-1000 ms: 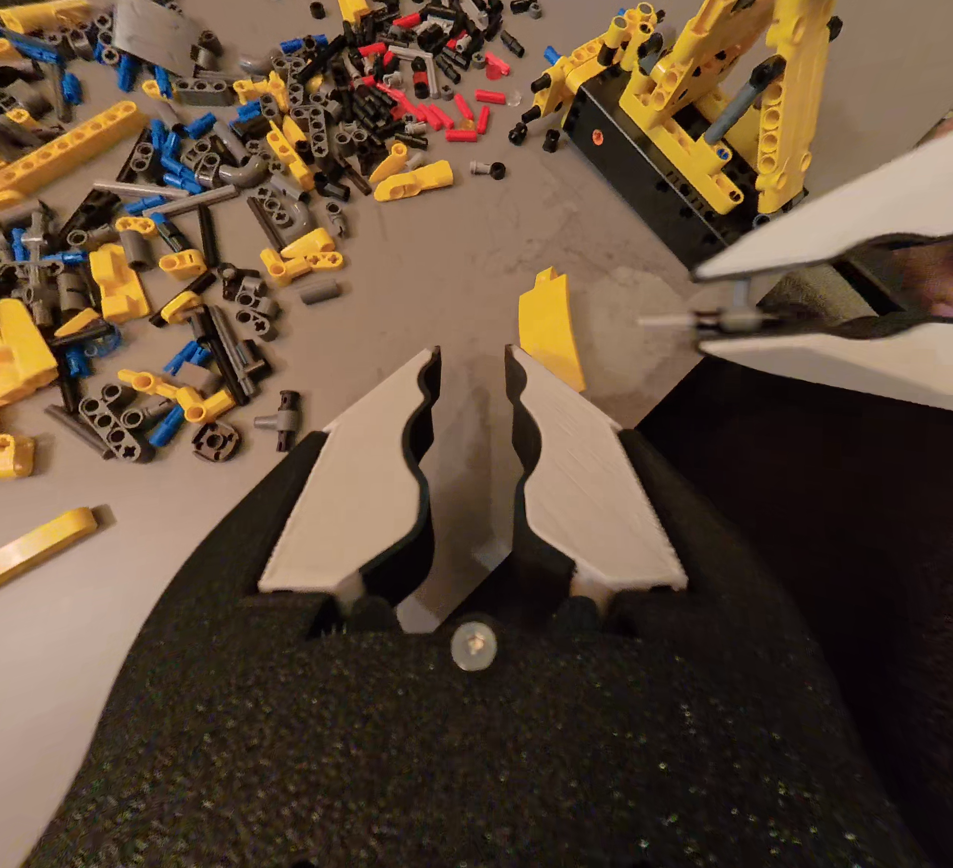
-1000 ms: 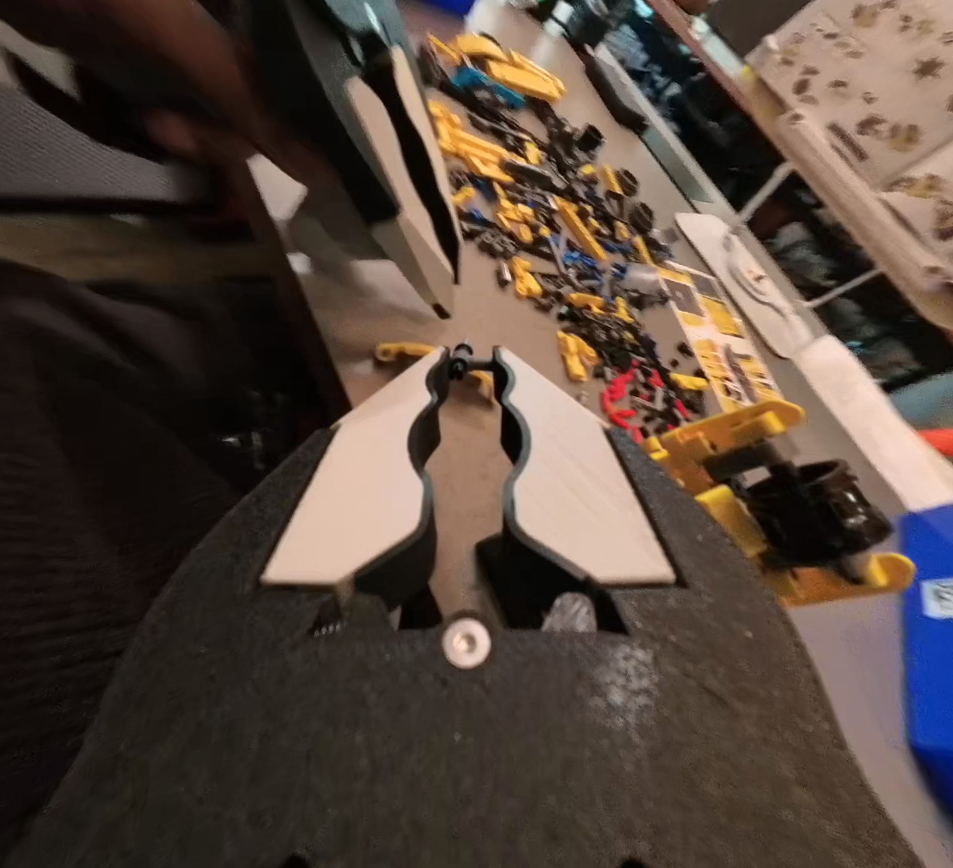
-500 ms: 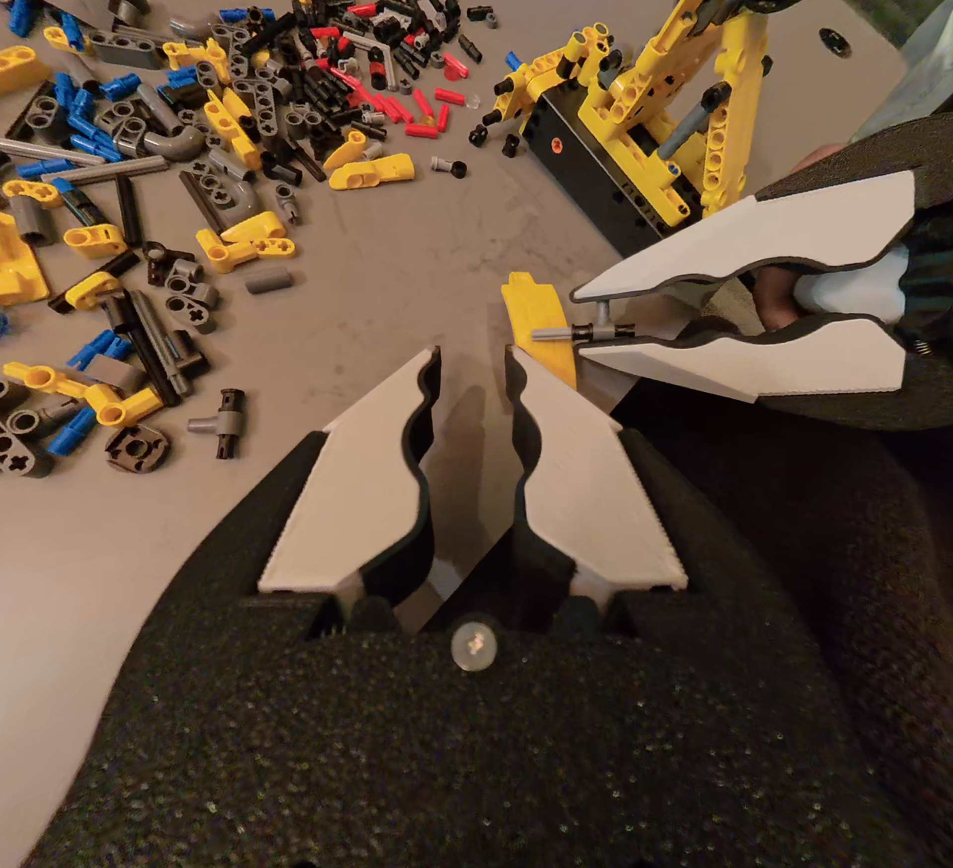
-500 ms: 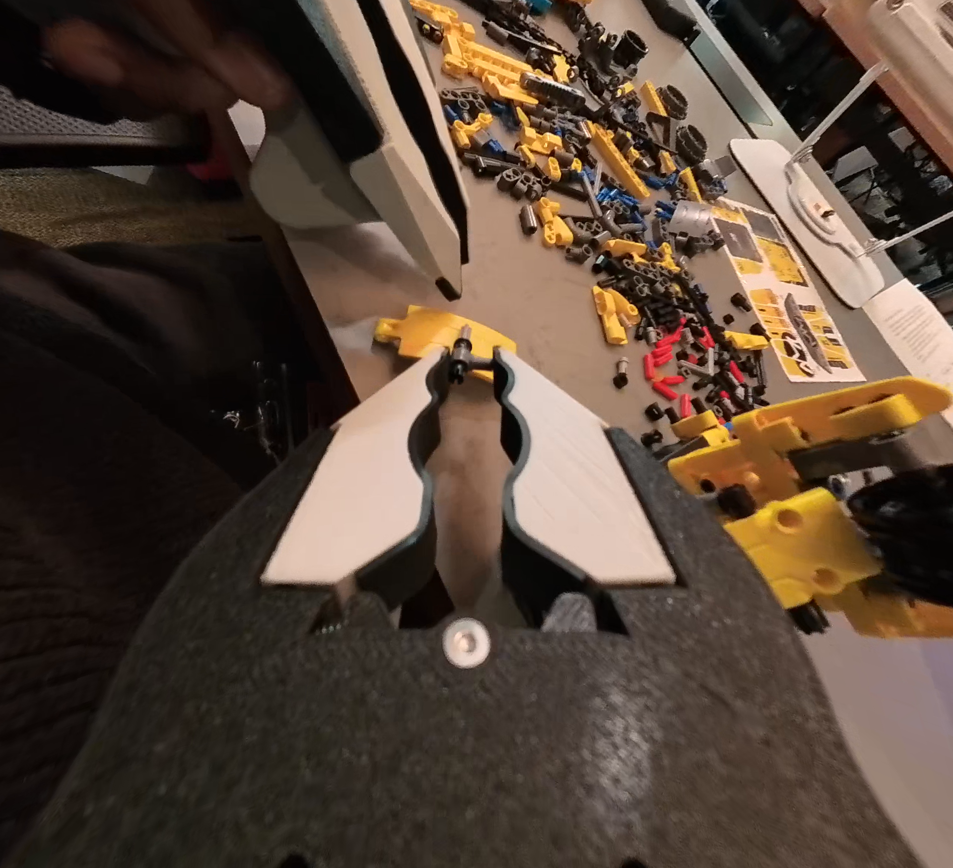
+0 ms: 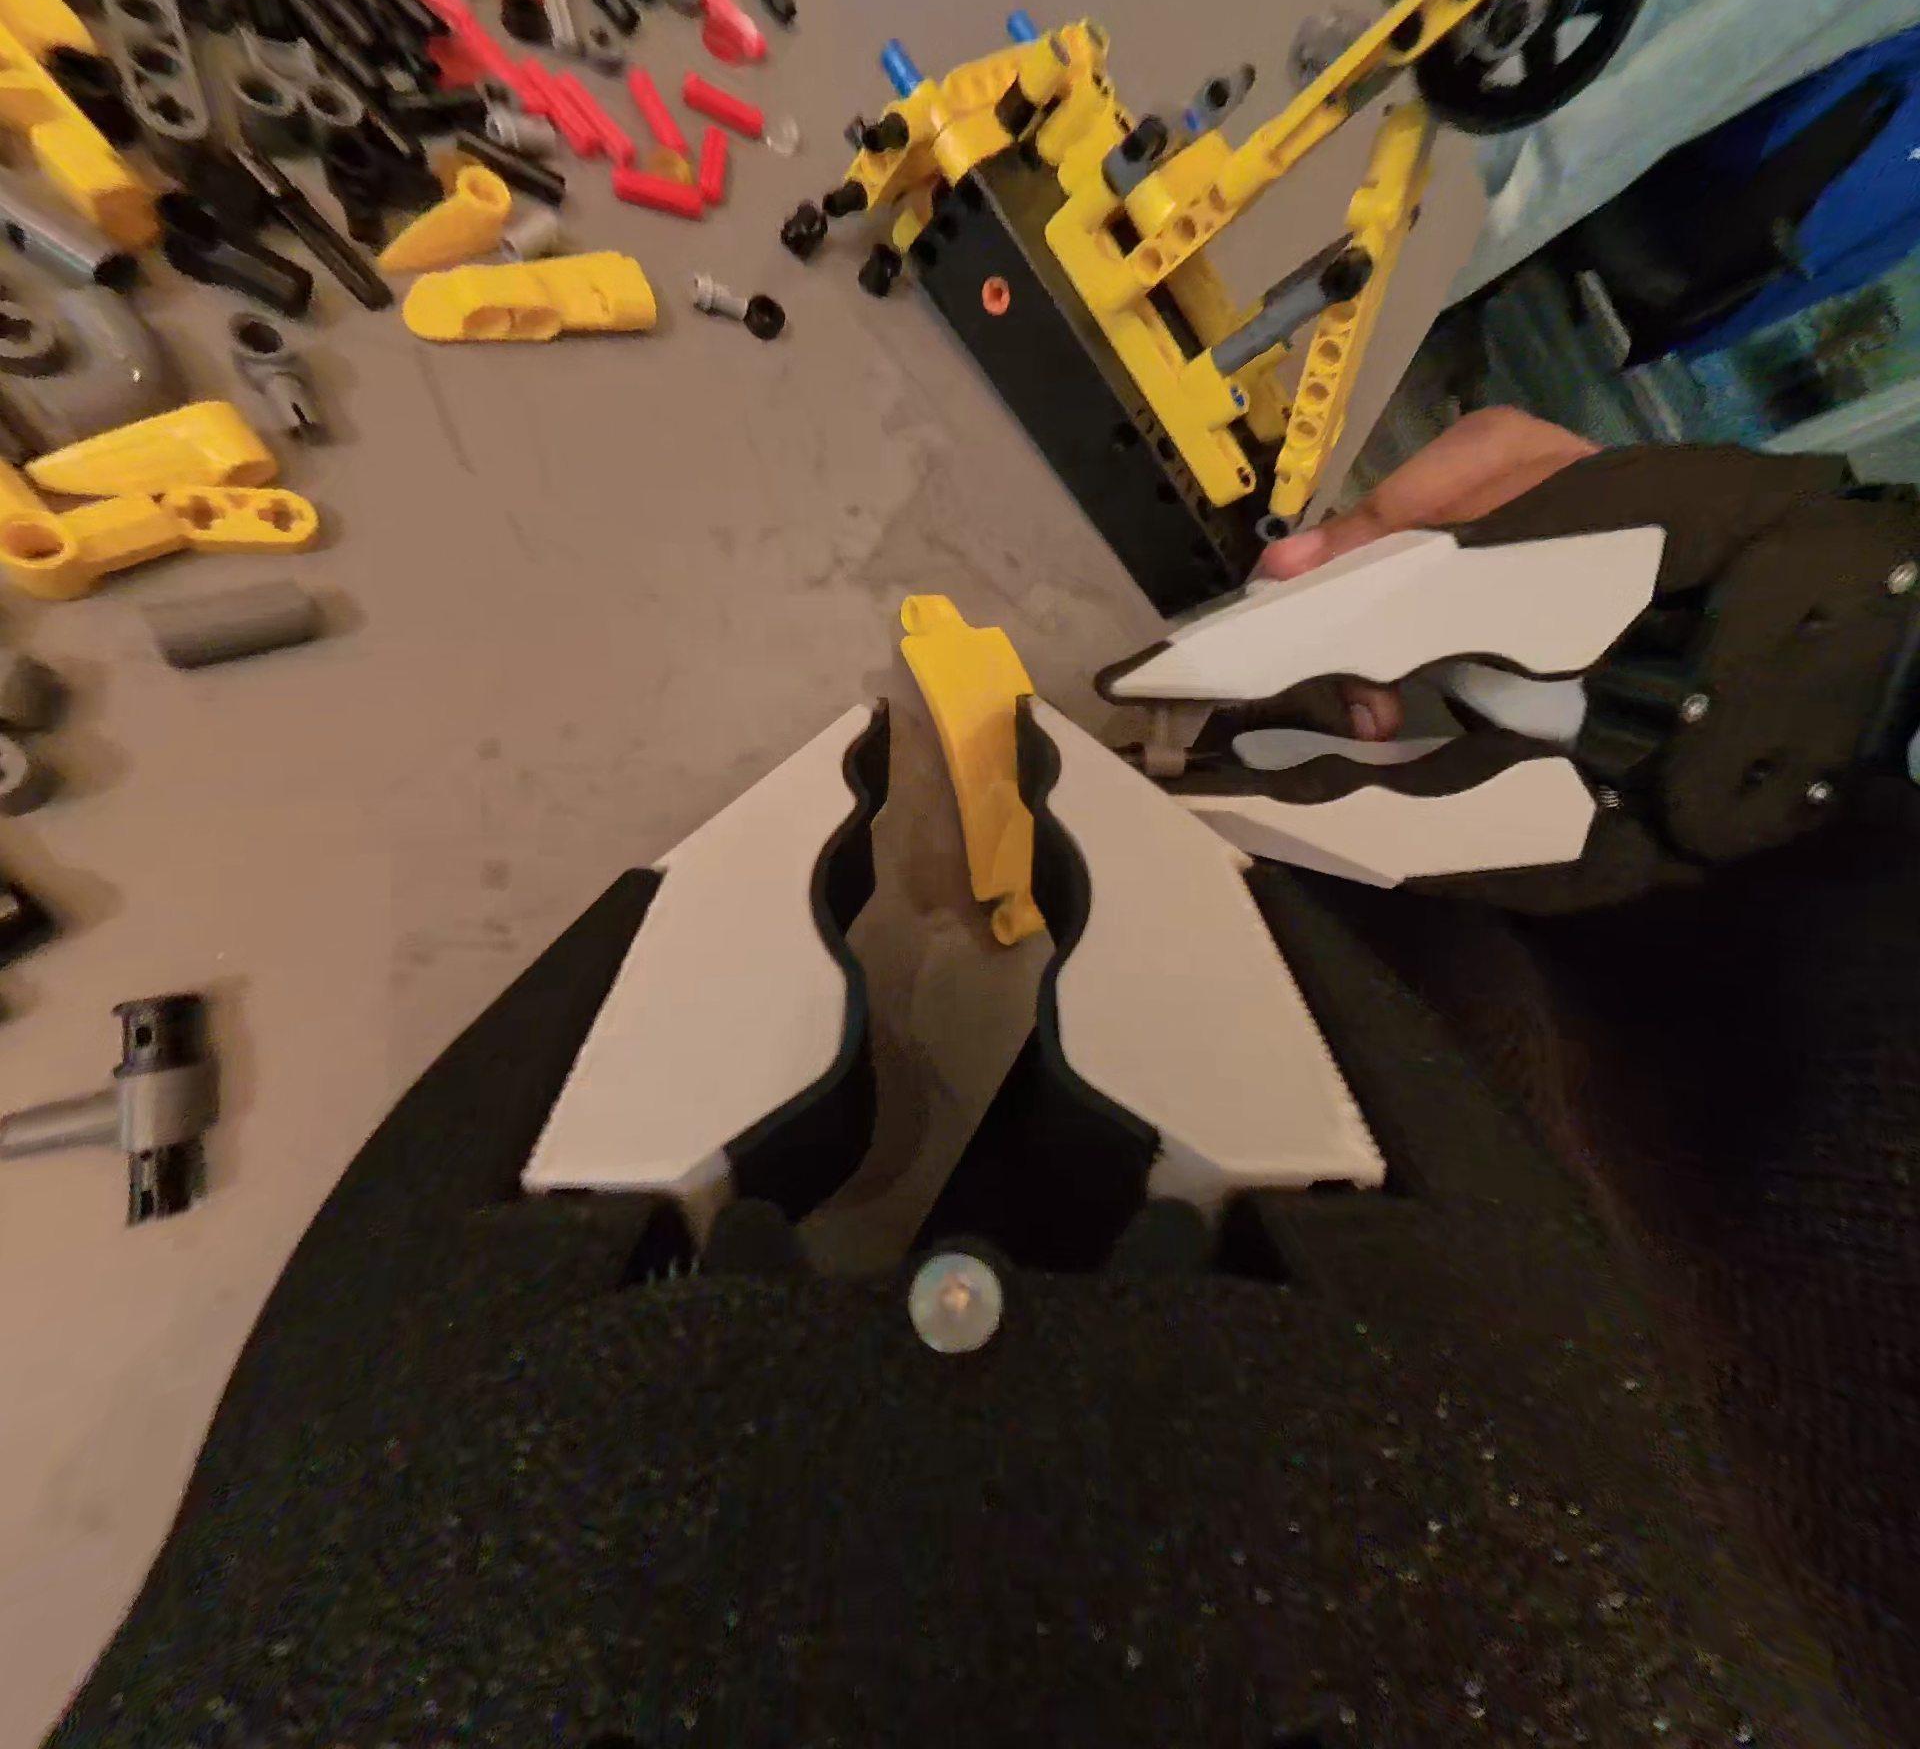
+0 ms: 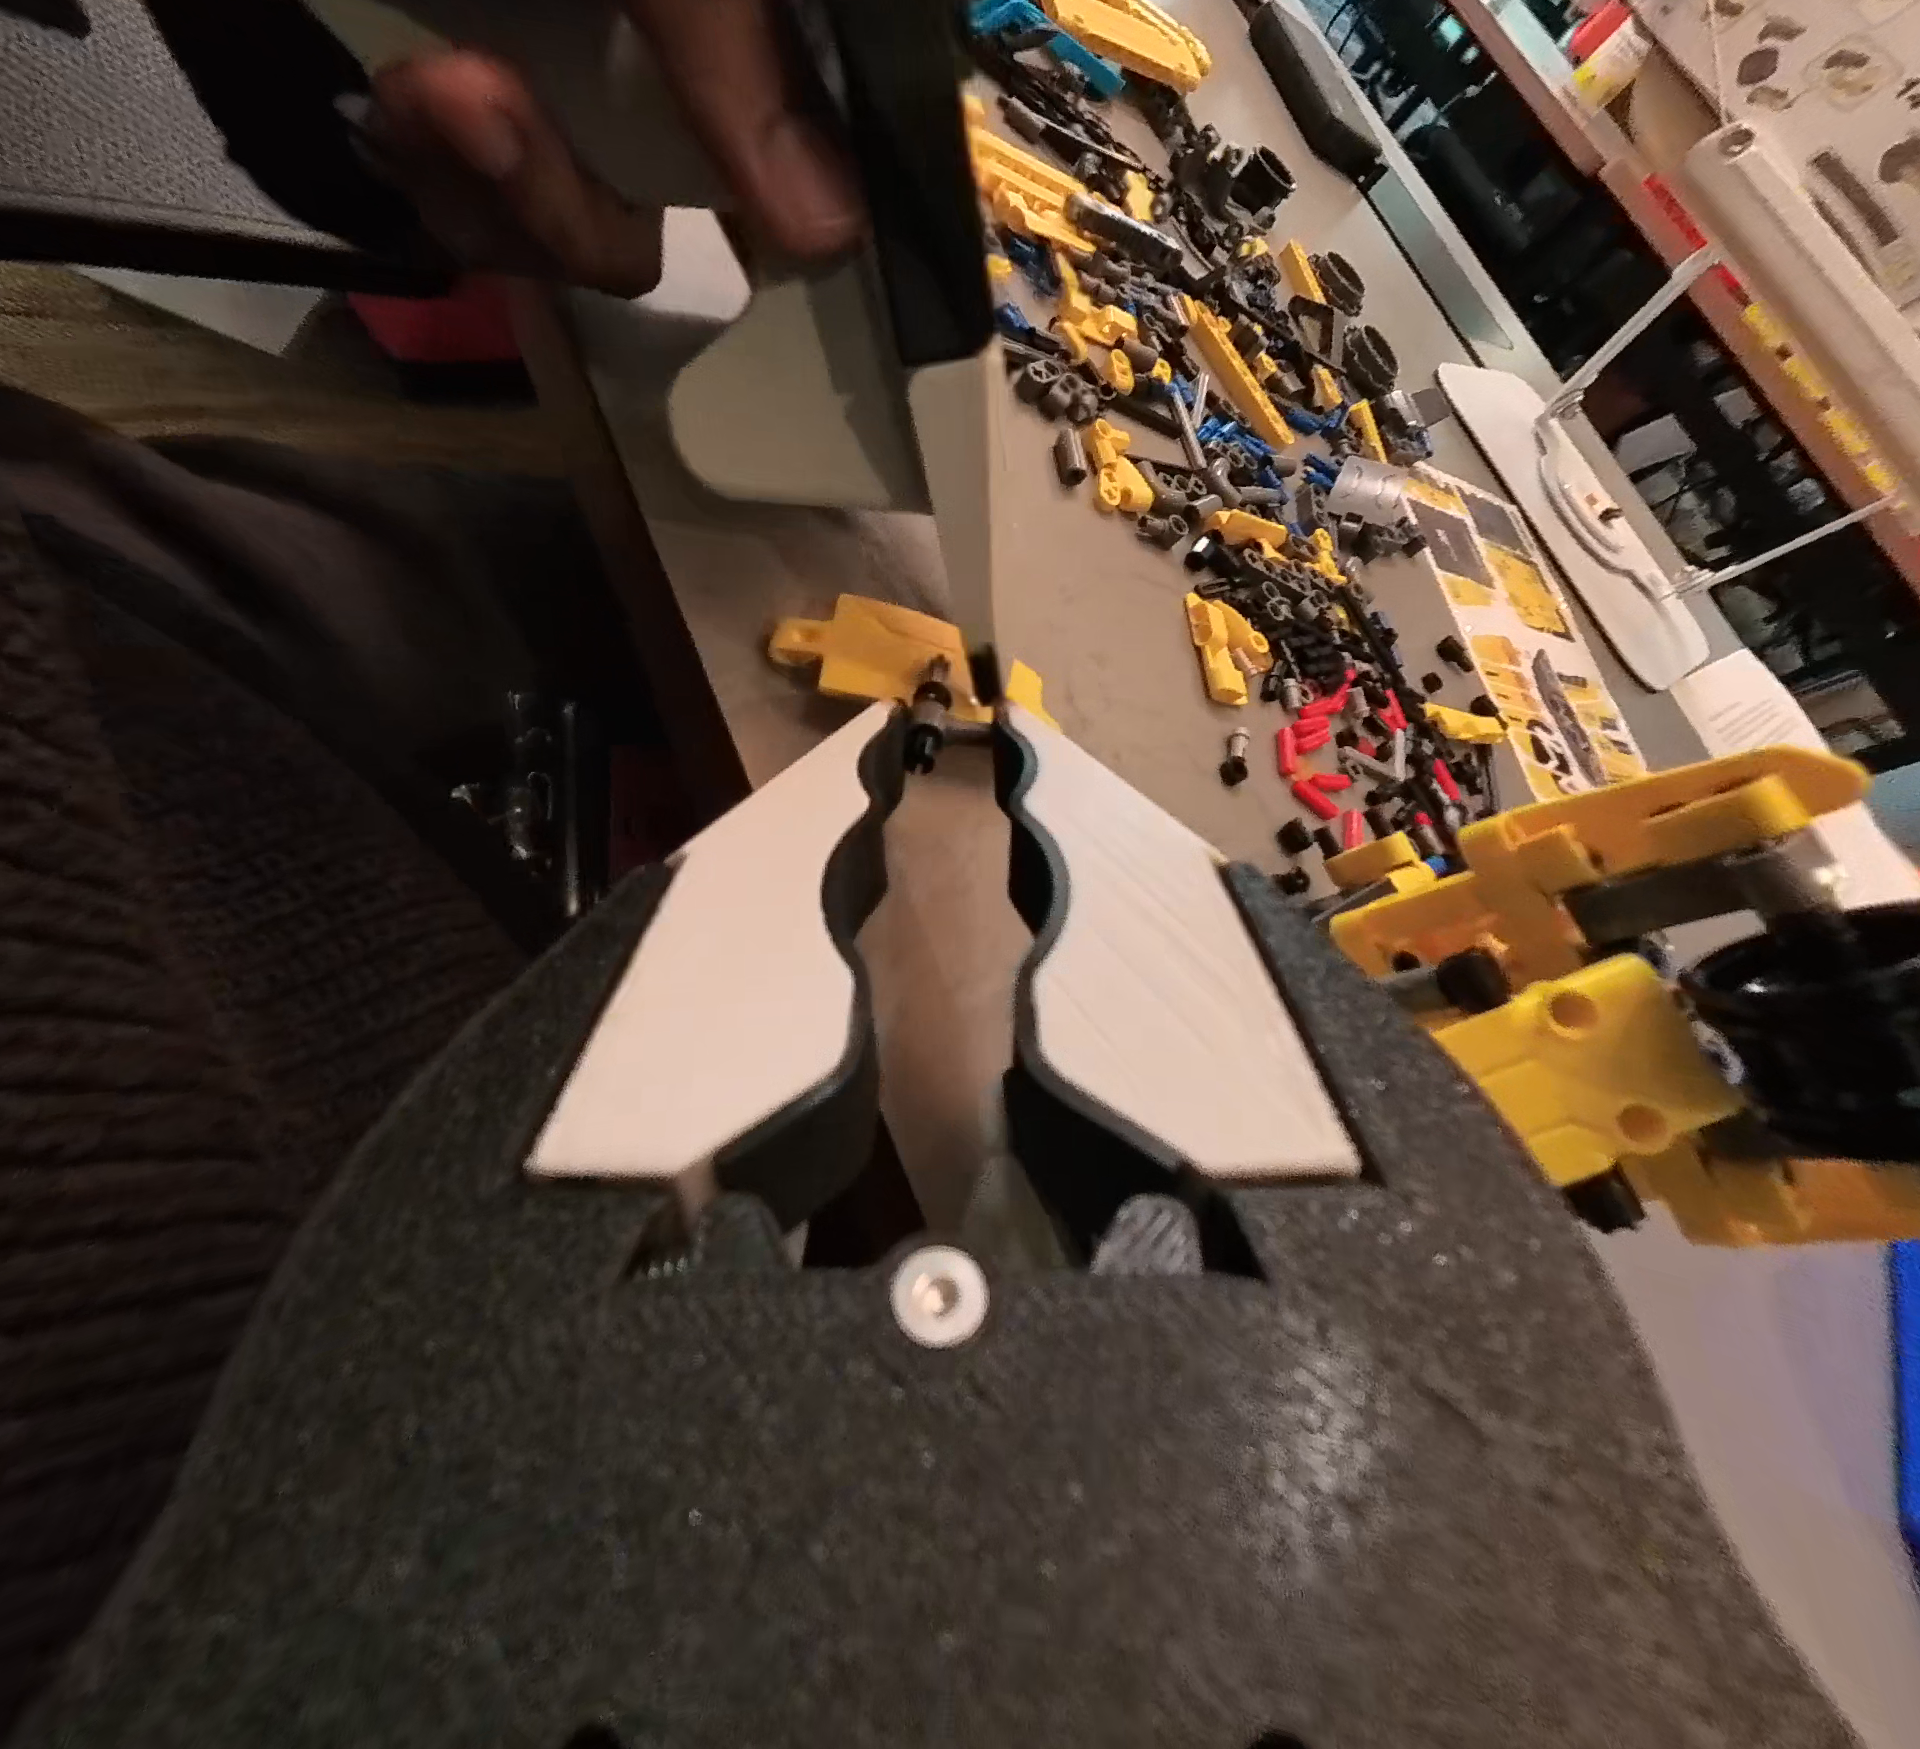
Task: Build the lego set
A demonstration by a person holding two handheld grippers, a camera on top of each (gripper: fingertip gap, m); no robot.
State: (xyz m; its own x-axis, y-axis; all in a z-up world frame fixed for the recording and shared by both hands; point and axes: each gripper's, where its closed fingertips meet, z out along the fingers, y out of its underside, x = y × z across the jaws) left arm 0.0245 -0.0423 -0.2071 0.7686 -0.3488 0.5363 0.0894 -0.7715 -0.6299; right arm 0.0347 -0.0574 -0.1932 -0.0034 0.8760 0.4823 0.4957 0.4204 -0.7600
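The curved yellow panel (image 5: 982, 764) lies on the grey table (image 5: 623, 660) between the spread fingers of the left gripper (image 5: 954, 723), its long axis along them. Just beside, the right gripper (image 6: 951, 712) pinches a small grey-black pin (image 6: 928, 710) near the panel's edge.

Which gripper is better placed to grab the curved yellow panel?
Left gripper: its open fingers straddle the curved yellow plastic panel. Right gripper is shut on a small grey-black pin, so occupied.

Lying flat near the table's near edge: curved yellow panel (image 5: 971, 743), between left gripper (image 5: 954, 717) fingers; small grey-black pin (image 6: 928, 712) pinched in right gripper (image 6: 940, 720), touching panel's right side.
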